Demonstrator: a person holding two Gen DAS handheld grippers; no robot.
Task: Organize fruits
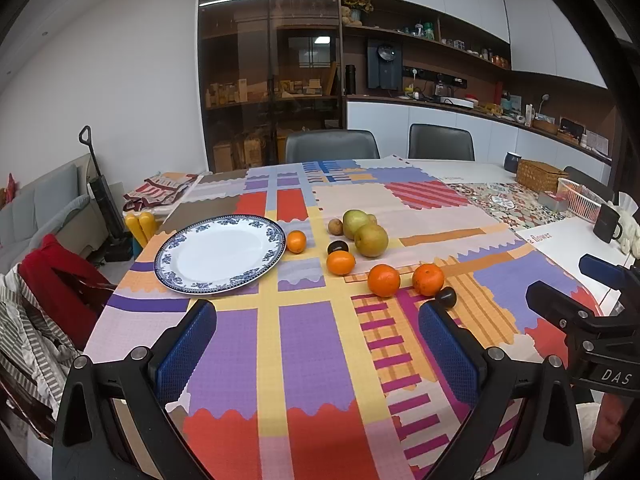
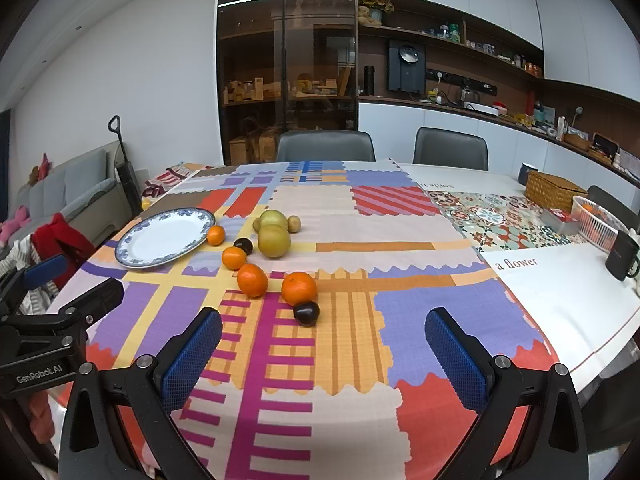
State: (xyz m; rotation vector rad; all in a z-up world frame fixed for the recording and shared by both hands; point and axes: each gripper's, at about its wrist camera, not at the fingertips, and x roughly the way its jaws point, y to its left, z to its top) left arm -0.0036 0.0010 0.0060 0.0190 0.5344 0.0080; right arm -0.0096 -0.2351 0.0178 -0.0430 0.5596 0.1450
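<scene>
Fruit lies loose on the patchwork tablecloth (image 1: 312, 344), none of it on the plate (image 1: 218, 254) yet, so you are at the very start. Your left gripper (image 1: 316, 344) and right gripper (image 2: 323, 350) both hang above the near cloth with jaws spread wide and nothing between them.

Start with the nearest pieces: the dark plum (image 2: 306, 313) touches an orange (image 2: 299, 288), so come down on the plum from the open near side and close gently, since round fruit will likely roll if nudged. Leave the two pears (image 2: 274, 240) for later; they sit touching, with small brown fruits beside them.

The plate stands at the left, close to the table's left edge, with a small orange (image 1: 296, 241) just beside its rim. Set fruit toward its middle. Bare cloth in front gives you free room; the cup (image 2: 622, 260) and basket (image 2: 596, 226) far right stay well apart.
</scene>
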